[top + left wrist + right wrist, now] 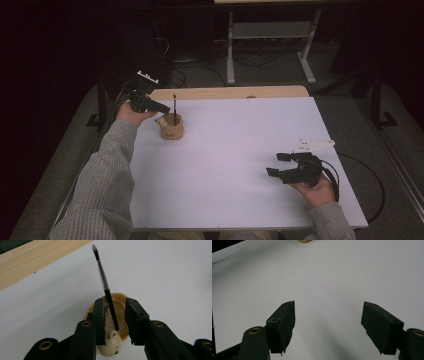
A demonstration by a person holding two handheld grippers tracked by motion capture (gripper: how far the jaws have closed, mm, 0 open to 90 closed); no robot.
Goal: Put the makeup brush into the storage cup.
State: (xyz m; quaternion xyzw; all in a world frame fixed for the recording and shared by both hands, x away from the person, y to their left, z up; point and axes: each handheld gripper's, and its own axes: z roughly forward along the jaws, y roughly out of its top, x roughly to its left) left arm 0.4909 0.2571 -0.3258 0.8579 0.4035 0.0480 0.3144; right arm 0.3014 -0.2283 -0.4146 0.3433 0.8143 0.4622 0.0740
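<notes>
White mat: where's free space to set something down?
Most of the white mat is bare: the whole middle and far right, between the cup and the right gripper. Crowded only at the far-left corner, where the left gripper meets cup and brush.

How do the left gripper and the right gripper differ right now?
The left gripper has jaws close together around the brush standing in the cup; the right gripper gapes wide over bare table. The left sits at the far corner, the right nearer the person. Both are black.
</notes>
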